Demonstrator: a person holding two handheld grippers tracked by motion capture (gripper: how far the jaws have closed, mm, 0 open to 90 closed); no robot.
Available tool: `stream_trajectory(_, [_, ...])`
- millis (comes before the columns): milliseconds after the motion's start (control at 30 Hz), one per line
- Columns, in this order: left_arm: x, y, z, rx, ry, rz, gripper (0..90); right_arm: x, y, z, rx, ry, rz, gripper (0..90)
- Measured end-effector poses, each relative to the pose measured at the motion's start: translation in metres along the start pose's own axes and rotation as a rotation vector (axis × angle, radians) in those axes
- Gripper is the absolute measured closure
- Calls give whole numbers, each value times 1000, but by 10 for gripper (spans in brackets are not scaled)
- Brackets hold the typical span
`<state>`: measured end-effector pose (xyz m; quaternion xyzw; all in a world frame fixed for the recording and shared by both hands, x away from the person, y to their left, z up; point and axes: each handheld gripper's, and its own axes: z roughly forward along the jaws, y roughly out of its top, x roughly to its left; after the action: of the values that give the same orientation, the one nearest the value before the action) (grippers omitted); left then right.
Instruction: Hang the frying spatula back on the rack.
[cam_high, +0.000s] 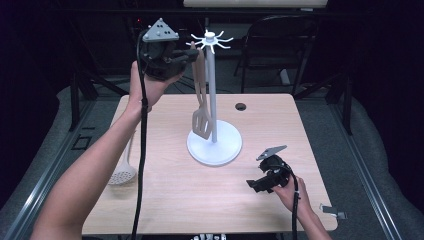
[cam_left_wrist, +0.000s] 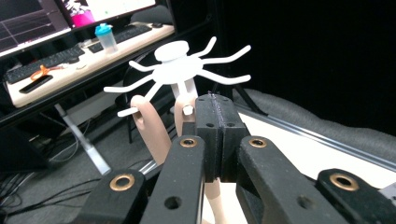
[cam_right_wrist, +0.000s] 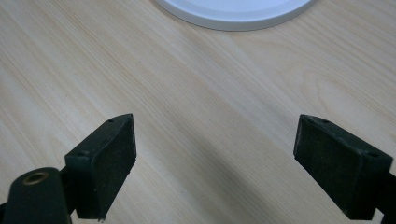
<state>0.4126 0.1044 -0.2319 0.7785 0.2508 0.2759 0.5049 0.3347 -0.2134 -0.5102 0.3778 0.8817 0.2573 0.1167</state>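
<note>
Left gripper (cam_high: 192, 54): jaws pressed together on the spatula (cam_high: 201, 107) handle (it nears a hook).
Spatula: hangs at the rack (cam_high: 214, 95) top, twelve o'clock of the table (cam_high: 165, 190).
Right gripper (cam_high: 255, 184): jaws spread, idle at five o'clock.
Skimmer (cam_high: 122, 172): at nine o'clock.

The high view is soft and low in detail: the wooden table (cam_high: 165, 190) is evenly lit from above, while the room around it falls to near black, deepest at the right and left edges. The white rack (cam_high: 214, 100) casts only a faint shadow beside its base. In the left gripper view the rack's top is bright and fairly sharp, the near black links at the bottom blurred, the right half pure black, and monitors at upper left glare. The right gripper view is bright and evenly lit, with a soft diagonal shadow across the wood at lower centre.
</note>
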Motion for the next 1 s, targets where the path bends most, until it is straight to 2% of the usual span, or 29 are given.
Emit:
stream_trajectory(33, [2,0,1,3,2,-1,900,1,-1,2,-25,16,19,125])
stream_trajectory(67, [4,-1,2,2,6,-9,900,0,-1,1,-22,15,17,125])
stream_trajectory(100, [6,-1,2,1,8,-16,900,-1,-1,-1,-3,-7,-2,126])
stream_trajectory(200, [9,-1,3,-3,14,-24,900,-1,-2,1,-26,10,25,135])
stream_trajectory(300, [10,-1,4,1,24,-23,900,-2,-2,0,-18,8,20,135])
stream_trajectory(433, [12,-2,7,17,39,-19,900,0,-2,1,-34,10,34,134])
stream_trajectory(567, [17,-2,10,26,59,-19,900,-2,-2,0,-16,8,19,134])
stream_trajectory(700, [19,-3,12,24,69,-20,900,-2,-2,0,-23,6,23,134])
stream_trajectory(1000, [24,-2,16,30,73,-23,900,-1,-2,0,-23,11,25,136])
